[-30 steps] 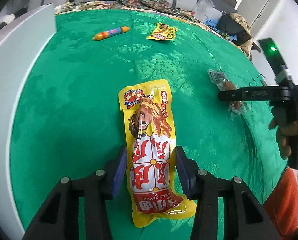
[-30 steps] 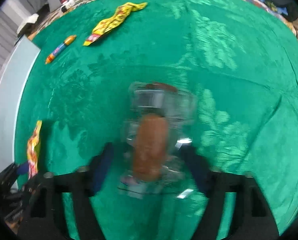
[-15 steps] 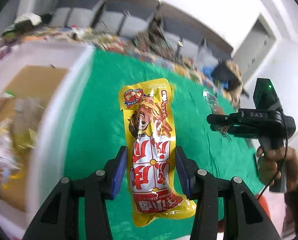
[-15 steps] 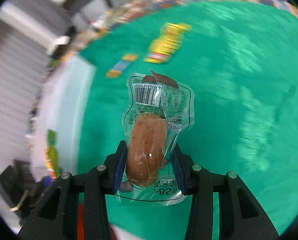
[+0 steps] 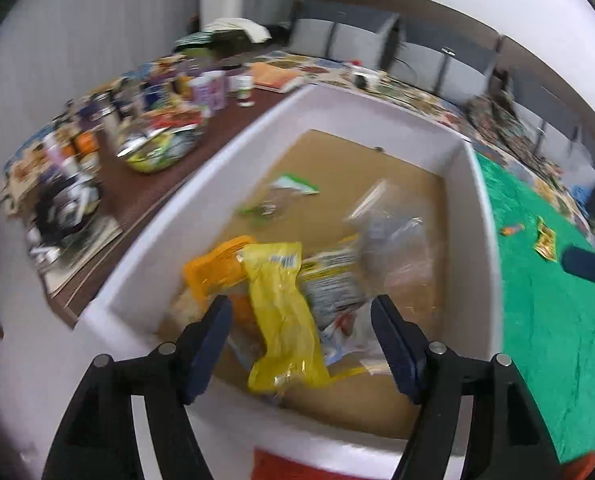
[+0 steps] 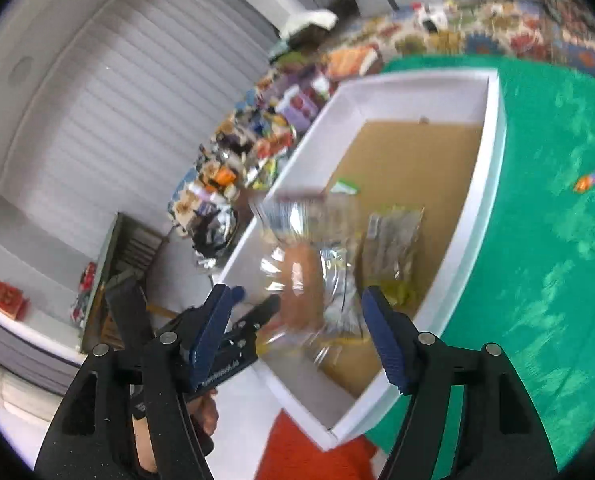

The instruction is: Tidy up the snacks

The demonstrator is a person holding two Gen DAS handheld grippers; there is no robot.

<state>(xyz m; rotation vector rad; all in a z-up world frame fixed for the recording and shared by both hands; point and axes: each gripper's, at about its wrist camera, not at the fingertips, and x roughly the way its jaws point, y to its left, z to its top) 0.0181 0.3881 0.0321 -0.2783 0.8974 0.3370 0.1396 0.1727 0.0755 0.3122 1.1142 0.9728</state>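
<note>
Both tools over the white rectangular box with a brown cardboard floor (image 5: 473, 216), at the release step of organizing snacks.

Left wrist view: the left tool (image 5: 301, 344) hangs above the near end of the box, its blue-padded jaws opening. The long yellow plastic snack packet (image 5: 283, 312) lies between them but apart from either pad, blurred and tilted, apparently dropping onto the packets already heaped in the box. Among these are an orange packet (image 5: 217, 264) and a clear crinkled bag (image 5: 393, 232).

Right wrist view: the right tool (image 6: 297, 332) is also above the box, jaws opening. The clear plastic packet holding a brown sausage (image 6: 303, 280) sits between the pads without touching them and is blurred, so it too appears to be falling in. The left tool's black frame shows at lower left, in the person's hand (image 6: 201, 420).

Two snacks remain on the green patterned cloth covering the surface (image 5: 545, 320): a small orange-and-blue wrapped sausage stick (image 5: 512, 229) and a small yellow sachet (image 5: 545, 242), both well apart from the box.

Judgement: the drop of these two packets is all but finished. The next move calls for swinging the open tools back over the cloth, one to each leftover snack, and bringing the jaws down astride it. Both are small and flat, so a low, square approach will be needed to catch them.
</note>
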